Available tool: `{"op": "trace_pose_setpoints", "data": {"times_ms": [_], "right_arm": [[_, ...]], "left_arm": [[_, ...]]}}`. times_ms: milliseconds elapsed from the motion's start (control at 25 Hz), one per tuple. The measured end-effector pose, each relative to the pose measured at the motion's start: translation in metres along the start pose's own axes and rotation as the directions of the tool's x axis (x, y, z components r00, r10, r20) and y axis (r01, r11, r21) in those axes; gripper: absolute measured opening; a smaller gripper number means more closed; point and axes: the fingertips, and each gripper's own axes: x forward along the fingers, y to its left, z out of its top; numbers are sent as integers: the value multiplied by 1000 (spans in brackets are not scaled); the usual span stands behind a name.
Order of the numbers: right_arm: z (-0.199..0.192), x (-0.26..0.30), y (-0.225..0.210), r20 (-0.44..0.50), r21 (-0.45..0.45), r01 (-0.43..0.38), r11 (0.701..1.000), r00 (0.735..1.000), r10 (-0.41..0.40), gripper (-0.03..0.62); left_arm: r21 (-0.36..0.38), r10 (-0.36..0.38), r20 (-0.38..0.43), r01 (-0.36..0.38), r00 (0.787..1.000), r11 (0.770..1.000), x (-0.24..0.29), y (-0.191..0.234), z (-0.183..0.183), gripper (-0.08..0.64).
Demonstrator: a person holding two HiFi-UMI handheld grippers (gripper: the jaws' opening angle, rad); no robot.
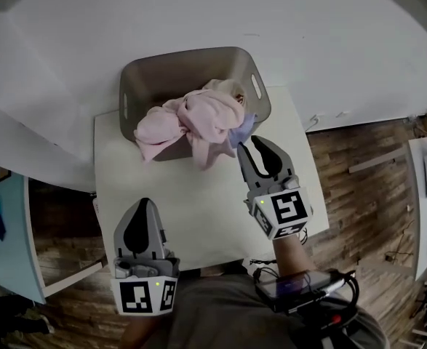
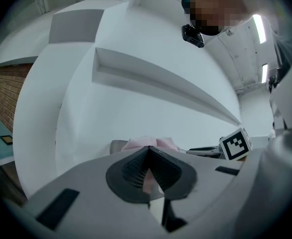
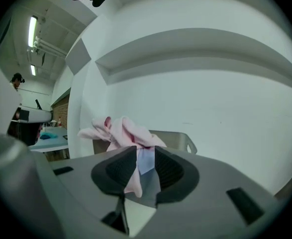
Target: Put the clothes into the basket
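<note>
Nearest to the person, the left gripper (image 1: 142, 203) hung over the near edge of the white table (image 1: 198, 224). In the left gripper view, its jaws stood together at their tips (image 2: 148, 148) and nothing was between them. The marker cube of the other gripper (image 2: 235, 144) showed to its right.

Farther on, over the right part of the table, the right gripper (image 1: 251, 145) pointed toward the basket. Its jaws were apart by a narrow gap (image 3: 145, 151). Through this gap a lavender cloth (image 3: 146, 161) and a hanging end of the pink clothes (image 3: 123, 131) were seen, but I cannot tell whether the pads touched them.

At the far edge of the table stood the grey basket (image 1: 184, 55). The pink clothes (image 1: 198, 118) lay heaped in it, and part of them hung over its front rim onto the table side. The lavender cloth (image 1: 242, 131) lay at the right of the heap, just beside the tips of the right gripper.

Behind the basket rose the white wall (image 1: 286, 13). To the right of the table was the wooden floor (image 1: 358, 187).
</note>
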Motion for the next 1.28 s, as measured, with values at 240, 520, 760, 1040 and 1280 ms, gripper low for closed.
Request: {"op": "trace_pose_setpoints", "data": {"times_ms": [240,520,760,1040,1280], "right_arm": [[-39,11,31,-57,60,-61,996,996,65,117],[-79,43,64,-121,125,-100,987,986,115,110],[-36,62,64,-42,58,-96,994,994,98,92],[20,82,56,-54,-18,-102,995,993,101,72],[40,132,59,-193,-191,-163,968,973,126,74]], "left_arm": [[26,-11,-41,12,999,1000,7,1,-6,8],[39,-25,-90,29,996,999,22,18,-23,8],[20,-34,-94,36,995,999,38,37,-25,8],[-25,-53,-55,51,997,998,58,55,-9,8],[-57,-7,-6,7,1000,998,65,82,7,8]]}}
